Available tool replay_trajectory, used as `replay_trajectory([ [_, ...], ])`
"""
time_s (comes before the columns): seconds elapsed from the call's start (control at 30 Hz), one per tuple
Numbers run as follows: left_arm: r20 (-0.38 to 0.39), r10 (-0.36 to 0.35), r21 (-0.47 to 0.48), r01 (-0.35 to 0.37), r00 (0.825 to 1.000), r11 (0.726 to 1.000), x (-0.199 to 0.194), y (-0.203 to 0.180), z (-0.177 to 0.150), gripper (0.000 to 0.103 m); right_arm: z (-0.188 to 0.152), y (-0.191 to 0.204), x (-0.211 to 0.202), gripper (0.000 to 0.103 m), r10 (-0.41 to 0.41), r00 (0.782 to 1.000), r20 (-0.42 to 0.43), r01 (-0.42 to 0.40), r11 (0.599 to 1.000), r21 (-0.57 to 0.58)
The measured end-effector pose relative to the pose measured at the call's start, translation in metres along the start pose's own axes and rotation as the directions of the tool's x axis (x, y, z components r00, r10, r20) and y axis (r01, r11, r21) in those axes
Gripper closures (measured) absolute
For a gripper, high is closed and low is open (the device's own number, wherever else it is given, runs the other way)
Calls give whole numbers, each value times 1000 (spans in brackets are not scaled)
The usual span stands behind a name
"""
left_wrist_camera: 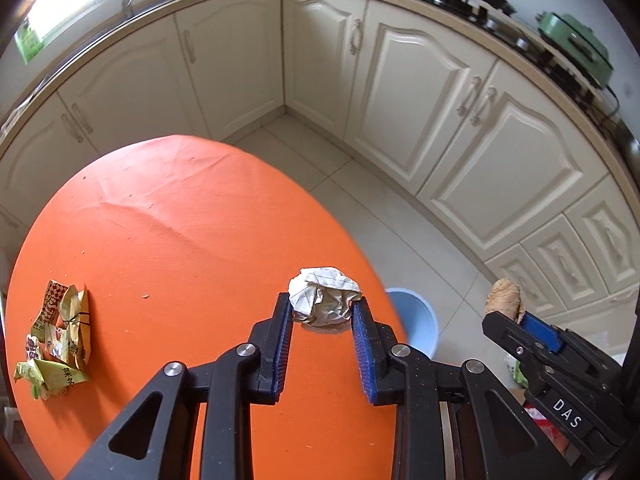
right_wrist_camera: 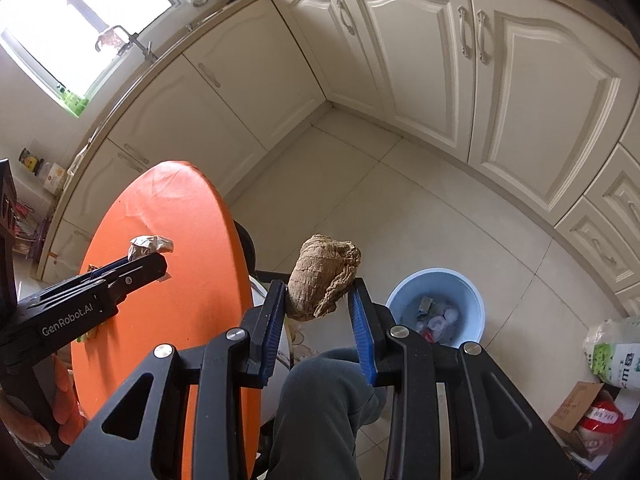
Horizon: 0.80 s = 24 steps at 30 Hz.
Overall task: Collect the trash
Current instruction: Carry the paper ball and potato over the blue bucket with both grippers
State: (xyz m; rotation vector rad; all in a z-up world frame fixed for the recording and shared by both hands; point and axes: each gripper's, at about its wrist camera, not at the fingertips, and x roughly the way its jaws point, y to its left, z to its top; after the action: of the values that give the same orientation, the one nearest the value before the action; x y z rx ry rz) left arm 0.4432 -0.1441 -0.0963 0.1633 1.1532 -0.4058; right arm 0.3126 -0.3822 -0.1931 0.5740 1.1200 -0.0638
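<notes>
Far to the left gripper's (left_wrist_camera: 322, 312) left, near the table (left_wrist_camera: 180, 216) edge, lie crumpled snack wrappers (left_wrist_camera: 56, 340), well apart from either tool and not yet picked up. Between the left gripper's blue pads sits a crumpled ball of whitish paper (left_wrist_camera: 324, 296), right at the fingertips; the pads press its two sides, so the jaws are closed on it, with the ball at the table's right edge, either just lifted or still touching the orange top.

Right of that, beyond the table rim and lower down on the floor, stands the light blue bin (right_wrist_camera: 436, 304), already holding several scraps. The right gripper (right_wrist_camera: 318, 300) is clamped on a brown crumpled paper wad (right_wrist_camera: 324, 276), whose long axis runs roughly across the jaws and tilts up to the right. From this gripper the bin lies ahead, below and to the right, over the person's knee (right_wrist_camera: 320, 400). The right hand looks the nearer to the bin, so its drop probably comes first; the left must carry its ball rightward past the table edge.
</notes>
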Motion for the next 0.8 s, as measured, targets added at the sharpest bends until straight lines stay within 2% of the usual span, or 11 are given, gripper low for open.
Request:
replay_trajectory([
  [0.37, -37, -53, 187, 59, 998, 981, 5, -93, -16, 78, -25, -68, -48, 71, -75, 996, 54, 68, 990, 123],
  [0.67, -80, -65, 292, 86, 995, 953, 41, -148, -6, 74, -49, -127, -66, 71, -128, 990, 53, 112, 964, 241],
  [0.77, -82, -54, 324, 78, 995, 943, 52, -165, -4, 68, -55, -144, -64, 71, -138, 990, 40, 122, 954, 273],
  [0.8, -87, -53, 333, 79, 995, 940, 55, -169, -4, 59, -56, -148, -63, 71, -141, 989, 34, 126, 951, 282],
])
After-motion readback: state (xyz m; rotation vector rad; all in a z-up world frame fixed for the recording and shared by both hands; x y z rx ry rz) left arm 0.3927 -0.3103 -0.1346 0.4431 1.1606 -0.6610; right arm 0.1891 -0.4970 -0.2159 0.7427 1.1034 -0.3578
